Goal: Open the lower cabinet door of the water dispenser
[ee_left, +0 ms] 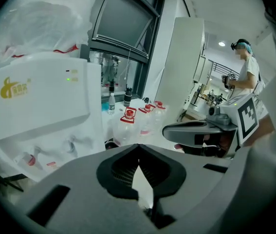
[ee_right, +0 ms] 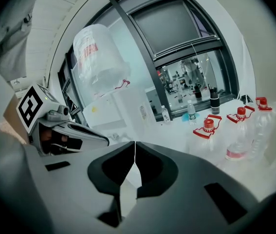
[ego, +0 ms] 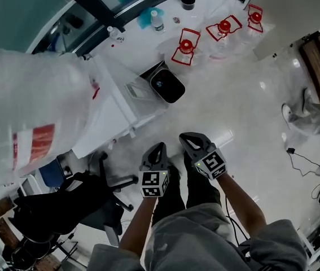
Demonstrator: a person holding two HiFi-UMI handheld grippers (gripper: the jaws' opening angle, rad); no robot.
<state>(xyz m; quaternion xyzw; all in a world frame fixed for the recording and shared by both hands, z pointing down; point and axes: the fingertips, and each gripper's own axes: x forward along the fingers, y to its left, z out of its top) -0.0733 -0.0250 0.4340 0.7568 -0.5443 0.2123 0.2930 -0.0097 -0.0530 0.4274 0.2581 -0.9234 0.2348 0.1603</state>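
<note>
Water dispenser [ego: 112, 103], white, is seen in the head view at about 10 o'clock from the two grippers, standing on the pale floor [ego: 244, 112] close to the window. A large clear jug [ego: 30, 106] with a red label is set on its top. In the left gripper view the upper front of the water dispenser is shown at 9 o'clock, with a yellow mark, two small lights and the taps lower down. Its lower cabinet door cannot be made out in any view.

The left gripper [ego: 158, 148] and the right gripper [ego: 188, 137] are held side by side at 6 o'clock of the head view, just in front of the person's legs and well apart from the dispenser. The jaws of the left gripper are pressed together, with nothing between them. The same is seen for the right gripper: its tips meet and nothing is pinched.

At 12 to 1 o'clock of the head view, three clear bottles [ego: 187, 47] with red caps are placed in a row on the floor. A dark rounded box [ego: 167, 84] is found between them and the dispenser. A black office chair [ego: 86, 202] is seen at 8 o'clock.
</note>
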